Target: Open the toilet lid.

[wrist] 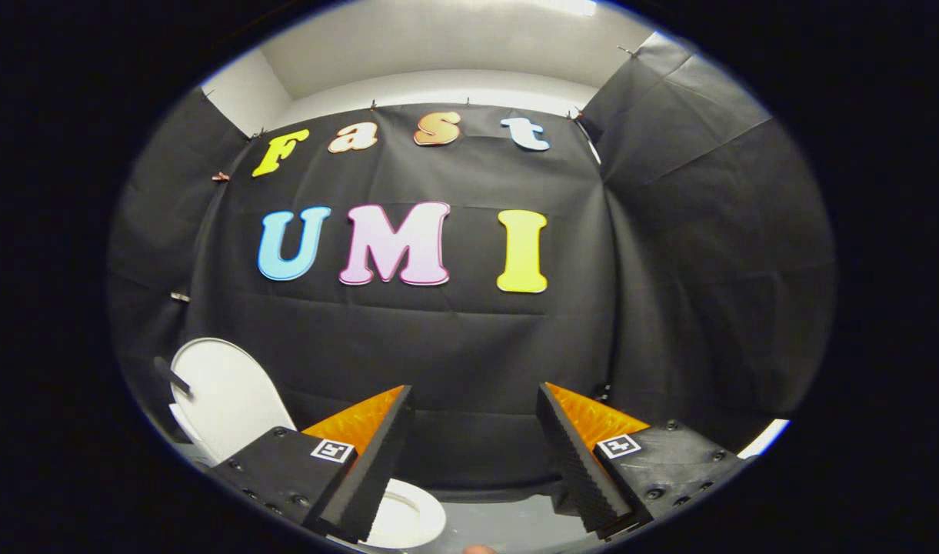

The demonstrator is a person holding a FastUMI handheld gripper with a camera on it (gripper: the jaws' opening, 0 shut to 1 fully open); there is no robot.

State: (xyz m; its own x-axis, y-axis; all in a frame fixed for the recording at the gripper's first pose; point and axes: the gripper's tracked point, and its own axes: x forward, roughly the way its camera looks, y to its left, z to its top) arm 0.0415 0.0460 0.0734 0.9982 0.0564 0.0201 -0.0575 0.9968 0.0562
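Observation:
The white toilet lid (223, 396) stands raised, leaning back against the black cloth wall, beyond and to the left of my left finger. A dark tab (171, 375) sticks out from its left edge. Below it, part of the white seat and bowl rim (407, 519) shows between and under the fingers, partly hidden by the left finger. My gripper (475, 400) is open, its two fingers wide apart with nothing between them, held above the toilet and pointing at the cloth wall.
Black cloth walls (669, 269) close in the booth at the back and on both sides. A grey floor strip (507, 523) shows beside the bowl. A white wall and ceiling (438, 46) rise above the cloth.

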